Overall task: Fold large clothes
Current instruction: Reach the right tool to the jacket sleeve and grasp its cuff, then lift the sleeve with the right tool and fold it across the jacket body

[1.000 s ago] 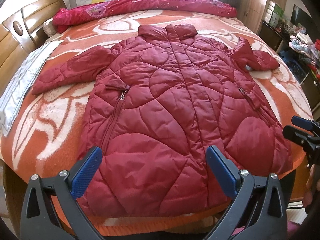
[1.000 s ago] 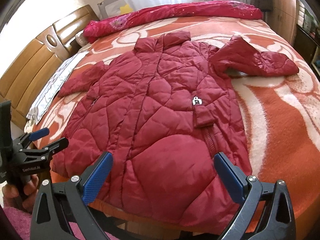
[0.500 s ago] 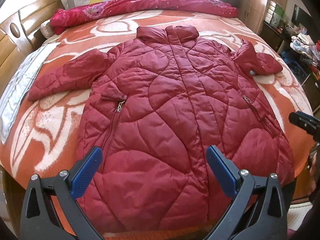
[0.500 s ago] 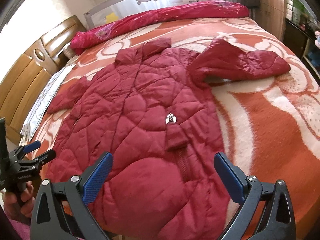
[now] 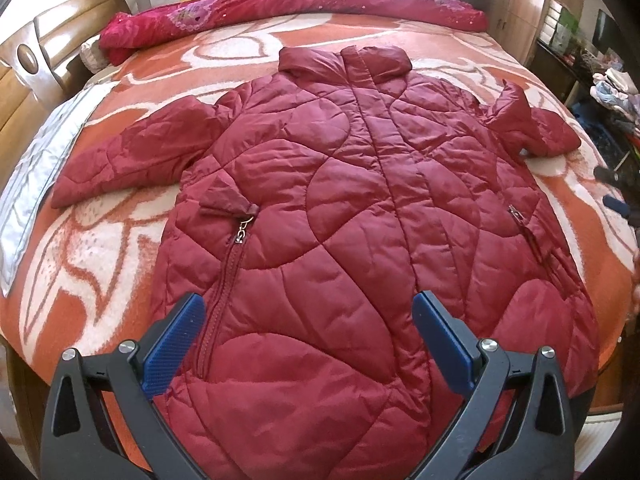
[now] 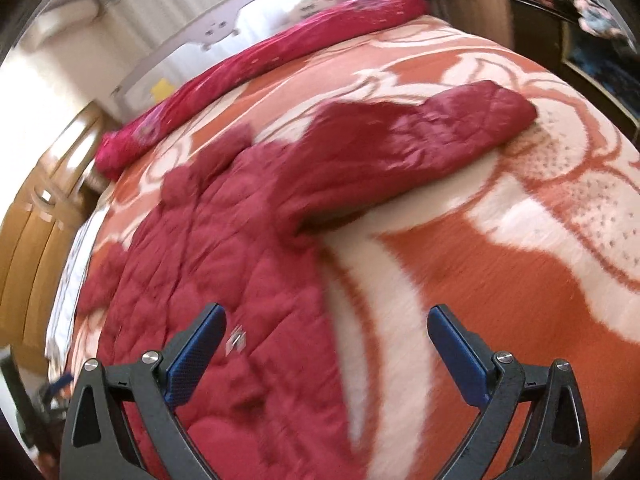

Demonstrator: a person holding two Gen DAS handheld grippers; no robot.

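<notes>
A dark red quilted coat [image 5: 352, 216] lies flat, front up, on the bed, collar at the far end and hem toward me. Its left sleeve [image 5: 132, 156] stretches out sideways; its right sleeve [image 5: 532, 128] is bent. My left gripper [image 5: 308, 340] is open and empty, hovering over the hem. In the right wrist view, which is blurred, the coat [image 6: 224, 280] fills the left half and its right sleeve [image 6: 408, 144] lies across the blanket. My right gripper [image 6: 326, 348] is open and empty above the coat's right edge. It also shows at the left wrist view's right edge [image 5: 616, 196].
The bed carries an orange and white patterned blanket [image 5: 100, 264] [image 6: 500, 264]. A rolled pink-red quilt [image 5: 280, 8] lies along the far side. A wooden headboard [image 5: 24, 64] stands at the left, with a white pad [image 5: 36, 160] beside it. Cluttered shelves [image 5: 600, 80] stand at the right.
My right gripper has swung quickly to the right and forward, so the blanket and right sleeve now fill its view. My left gripper has moved slightly closer over the hem.
</notes>
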